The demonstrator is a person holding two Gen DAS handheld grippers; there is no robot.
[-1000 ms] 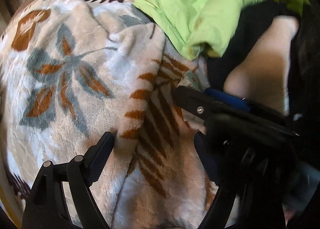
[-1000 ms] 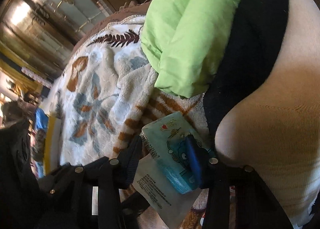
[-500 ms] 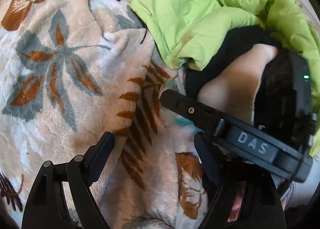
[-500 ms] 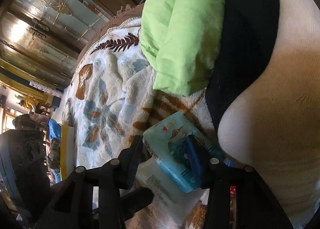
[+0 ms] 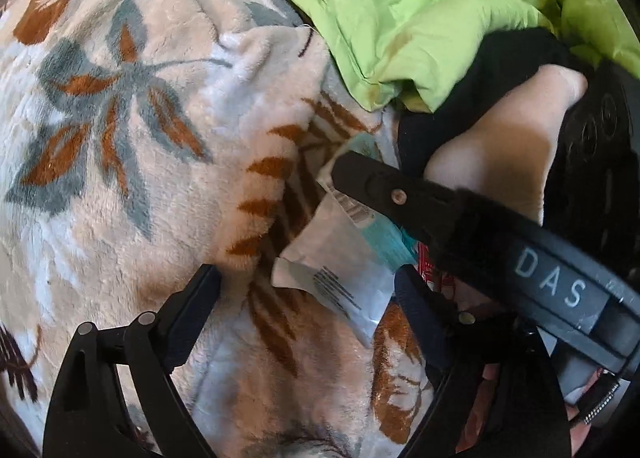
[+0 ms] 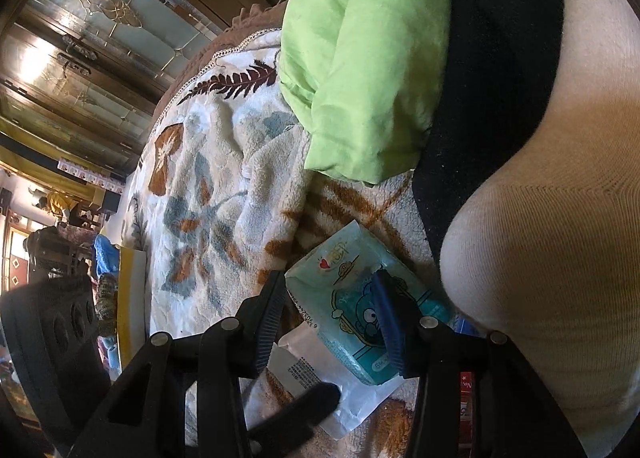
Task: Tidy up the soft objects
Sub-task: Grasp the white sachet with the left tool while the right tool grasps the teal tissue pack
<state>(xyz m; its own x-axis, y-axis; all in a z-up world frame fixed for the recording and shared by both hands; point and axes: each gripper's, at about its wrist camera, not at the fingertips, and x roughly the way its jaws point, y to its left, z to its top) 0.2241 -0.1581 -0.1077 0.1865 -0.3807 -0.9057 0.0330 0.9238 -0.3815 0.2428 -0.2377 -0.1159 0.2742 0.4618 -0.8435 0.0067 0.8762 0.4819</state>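
1. Between my right gripper's (image 6: 332,322) fingers sits a pale blue plastic tissue pack with a cartoon print (image 6: 352,310). The fingers stand on either side of it, close to its sides, but I cannot tell whether they press it or only bracket it.
2. My left gripper (image 5: 308,298) has its fingers apart, holding nothing, above the plush floral blanket in cream, grey and rust (image 5: 132,145).
3. The pack lies on the blanket, partly over a flat white printed plastic sachet (image 5: 340,282), just beside a beige and black knitted garment (image 6: 540,258) and near a crumpled lime-green quilted jacket (image 6: 372,69).
4. Risk: the slick wrapper could squirt out if I close on its rounded side rather than across its flat faces.
5. Risk: the sachet underneath may drag along with the pack or slide off the blanket.
6. Risk: my two grippers are crowded together; the right one crosses the left view, so a collision is likely if either swings.
7. Hidden: the pack's far end is behind my right finger in the left view. The blanket's edges are cut off, and a red printed item at the lower right is unreadable.
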